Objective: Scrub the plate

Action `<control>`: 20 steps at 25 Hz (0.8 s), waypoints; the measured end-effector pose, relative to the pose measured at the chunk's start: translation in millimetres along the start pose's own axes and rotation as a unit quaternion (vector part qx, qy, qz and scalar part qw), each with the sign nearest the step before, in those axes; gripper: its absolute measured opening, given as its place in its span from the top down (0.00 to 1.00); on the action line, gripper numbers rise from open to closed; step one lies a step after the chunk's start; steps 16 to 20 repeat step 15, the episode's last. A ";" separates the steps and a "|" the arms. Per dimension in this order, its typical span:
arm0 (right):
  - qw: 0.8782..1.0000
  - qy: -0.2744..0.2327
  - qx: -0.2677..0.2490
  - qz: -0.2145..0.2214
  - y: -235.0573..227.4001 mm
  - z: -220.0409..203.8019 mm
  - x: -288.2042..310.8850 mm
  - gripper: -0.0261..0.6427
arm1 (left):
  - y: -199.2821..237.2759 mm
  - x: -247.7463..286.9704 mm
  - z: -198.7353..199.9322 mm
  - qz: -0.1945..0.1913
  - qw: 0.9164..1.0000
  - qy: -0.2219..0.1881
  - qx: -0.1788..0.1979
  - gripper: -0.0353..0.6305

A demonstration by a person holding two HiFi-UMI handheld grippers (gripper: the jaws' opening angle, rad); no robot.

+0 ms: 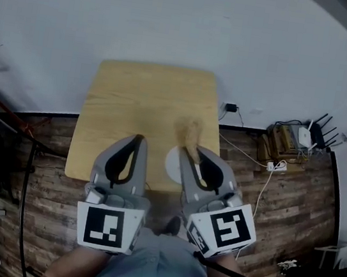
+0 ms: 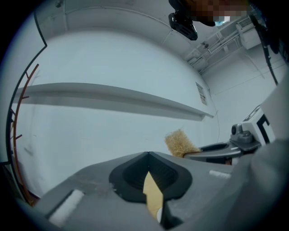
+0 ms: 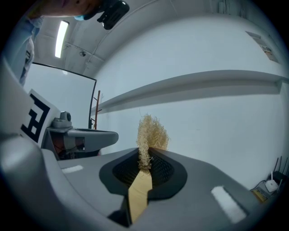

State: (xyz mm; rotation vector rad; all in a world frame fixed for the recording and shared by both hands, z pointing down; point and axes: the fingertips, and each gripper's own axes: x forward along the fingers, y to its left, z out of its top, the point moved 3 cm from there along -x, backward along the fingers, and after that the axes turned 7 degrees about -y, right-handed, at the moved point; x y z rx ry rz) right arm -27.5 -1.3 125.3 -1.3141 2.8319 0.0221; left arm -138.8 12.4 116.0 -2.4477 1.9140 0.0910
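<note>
Head view: white plate (image 1: 172,165) sits at the wooden table's (image 1: 134,96) near edge, partly under the right gripper (image 1: 191,149) | Left gripper view: left gripper (image 2: 148,154) pressed together, empty; could steady the rim | Right gripper view: jaws pinch a fibrous scrubber (image 3: 151,133); best lowered flat onto the plate.

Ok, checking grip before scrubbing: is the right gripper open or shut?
Shut on the scrubber: the right gripper pinches its fibres, which stick out past the jaws.

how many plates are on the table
1. The white plate sits at the table's near edge, partly under the right gripper, which is shut on a scrubber. Another could be hidden beneath it.
</note>
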 end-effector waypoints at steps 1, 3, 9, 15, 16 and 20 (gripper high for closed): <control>1.000 0.000 0.000 0.000 0.4 0.1 0.9 0.89 | 1.0 0.6 -0.3 -0.002 1.000 -0.002 0.002 0.91; 1.000 -0.002 0.000 -0.001 -0.6 1.4 2.8 0.89 | 2.5 3.0 -0.3 -0.004 1.000 -0.003 0.006 0.91; 1.000 -0.004 -0.009 -0.004 0.0 2.0 7.7 0.89 | 2.0 7.6 -0.5 -0.014 1.000 0.001 0.020 0.91; 1.000 -0.008 -0.010 -0.004 0.4 -0.4 11.7 0.89 | 2.6 12.5 -6.2 -0.019 1.000 0.004 0.020 0.91; 1.000 -0.008 -0.010 -0.004 0.4 -0.4 11.7 0.89 | 2.6 12.5 -6.2 -0.019 1.000 0.004 0.020 0.91; 1.000 -0.008 -0.010 -0.004 0.4 -0.4 11.7 0.89 | 2.6 12.5 -6.2 -0.019 1.000 0.004 0.020 0.91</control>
